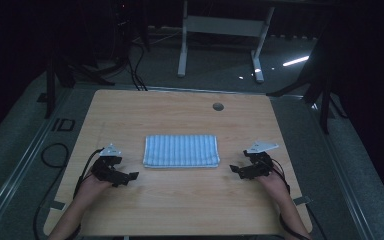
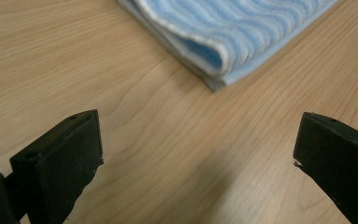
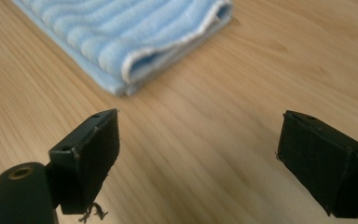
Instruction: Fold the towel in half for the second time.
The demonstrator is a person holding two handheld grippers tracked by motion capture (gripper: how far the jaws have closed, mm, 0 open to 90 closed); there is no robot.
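At the middle of the wooden table [image 1: 180, 200] lies a folded blue-and-white striped towel [image 1: 181, 150], flat, its long side running across the person's view. In the left gripper view its near corner [image 2: 223, 51] shows stacked folded layers with a pale hem; in the right gripper view the opposite near corner [image 3: 135, 51] shows the same layering. The left gripper [image 1: 130, 176] sits low over the table just beside the towel's left end, its jaws spread wide apart with bare wood between them, holding nothing. The right gripper [image 1: 236, 170] sits likewise near the towel's right end, jaws also spread wide and holding nothing; a frayed thread hangs from one of its pads [image 3: 91, 158]. Neither gripper touches the cloth, and bare wood separates each from it. Toward the far edge of the table, a round cable hole [image 1: 218, 106] is set well apart from the towel. Beyond the table, on the dim floor, stand the white legs of another desk [image 1: 220, 35], and black cables [image 1: 135, 70] trail at the far left.
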